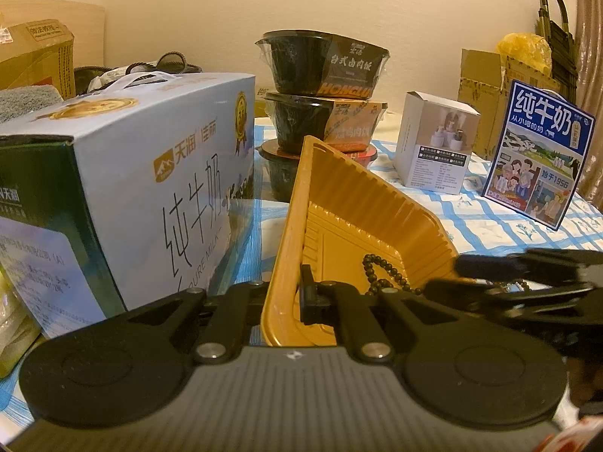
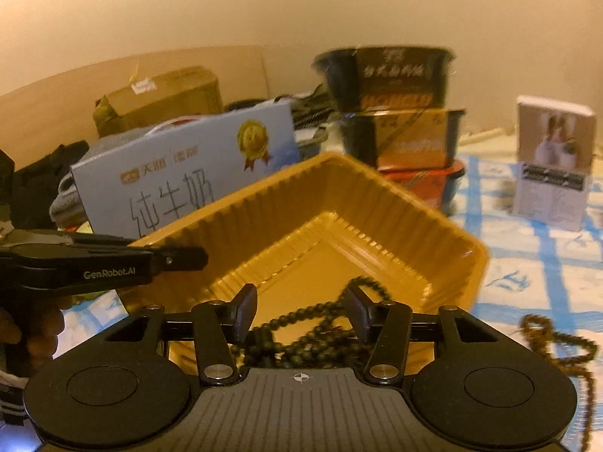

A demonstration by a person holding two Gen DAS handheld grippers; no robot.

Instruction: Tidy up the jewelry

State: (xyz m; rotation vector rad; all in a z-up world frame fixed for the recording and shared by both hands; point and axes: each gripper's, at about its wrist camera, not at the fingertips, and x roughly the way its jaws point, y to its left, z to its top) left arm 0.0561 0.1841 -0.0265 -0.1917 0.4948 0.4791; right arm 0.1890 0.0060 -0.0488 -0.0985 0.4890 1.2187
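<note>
A golden plastic tray [image 1: 339, 203] [image 2: 339, 203] sits tilted on the table. My left gripper [image 1: 280, 293] is shut on its near wall; one finger [image 1: 307, 290] shows inside the tray, the other is hidden behind the wall. It also shows from the side in the right wrist view [image 2: 150, 260]. A dark bead necklace [image 2: 312, 327] lies in the tray's near end, also visible in the left wrist view [image 1: 380, 275]. My right gripper [image 2: 299, 310] is open just above these beads, and shows in the left wrist view [image 1: 490, 278]. A brown bead bracelet [image 2: 557, 342] lies on the cloth to the right.
A blue milk carton box [image 1: 150, 188] stands close on the left. Stacked black food bowls [image 1: 324, 90] stand behind the tray. A small white box [image 1: 433, 147] and a blue milk carton [image 1: 539, 150] stand to the right on the blue-checked tablecloth [image 1: 490, 222].
</note>
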